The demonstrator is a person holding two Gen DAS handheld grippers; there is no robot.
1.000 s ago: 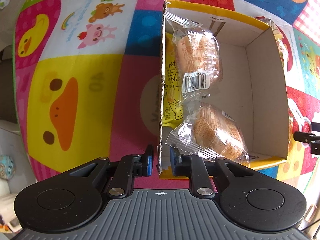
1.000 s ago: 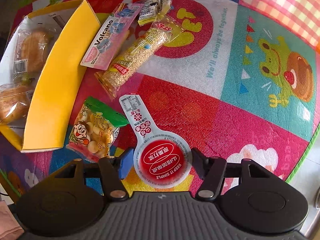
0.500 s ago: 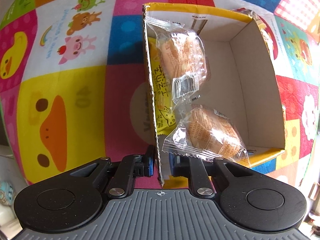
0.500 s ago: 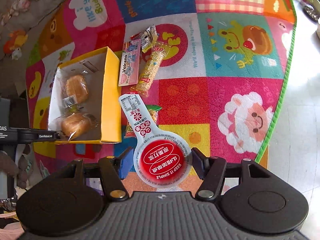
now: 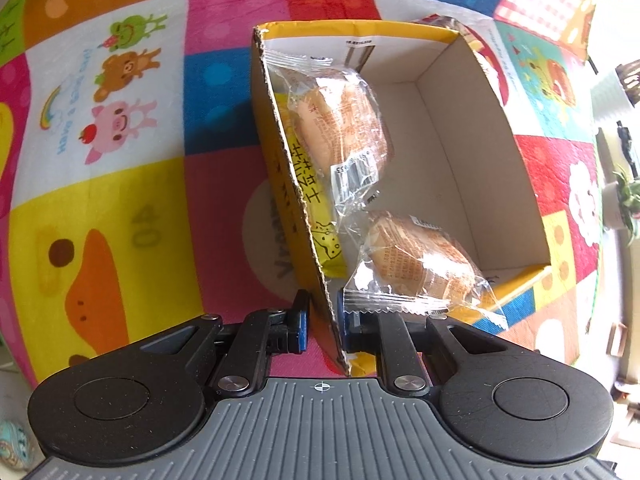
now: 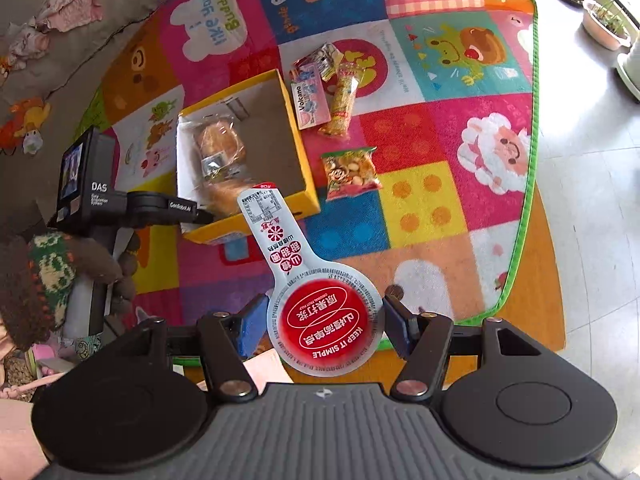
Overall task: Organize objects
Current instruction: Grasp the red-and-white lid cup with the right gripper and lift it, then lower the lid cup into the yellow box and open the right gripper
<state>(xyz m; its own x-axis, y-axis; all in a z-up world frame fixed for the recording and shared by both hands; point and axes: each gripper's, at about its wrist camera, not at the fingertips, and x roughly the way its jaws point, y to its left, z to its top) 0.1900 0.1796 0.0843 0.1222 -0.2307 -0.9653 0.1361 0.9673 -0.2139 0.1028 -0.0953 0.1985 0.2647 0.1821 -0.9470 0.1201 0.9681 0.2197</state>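
Observation:
An open yellow cardboard box [image 5: 440, 36] lies on the patchwork play mat. It holds two clear-wrapped buns [image 5: 340, 132] [image 5: 420, 264] and a yellow packet [image 5: 316, 208]. My left gripper [image 5: 322, 312] is shut on the box's near left wall, one pad outside and one inside. In the right wrist view the box [image 6: 294, 140] sits far below, with the left gripper [image 6: 200, 214] at its corner. High above the mat, my right gripper [image 6: 325, 322] is shut on a red-and-white spoon-shaped snack pack [image 6: 280, 236].
Right of the box lie a pink Volcano packet [image 6: 310, 100], a grain bar [image 6: 342, 100], a crumpled wrapper [image 6: 320, 58] and a green snack bag [image 6: 350, 172]. Tile floor and plant pots [image 6: 604, 26] border the mat's right edge. A knitted sleeve [image 6: 40, 280] is at the left.
My right gripper has risen steeply with the snack pack and rolled, so the whole mat and box now show. The left gripper kept its grip and rolled a little.

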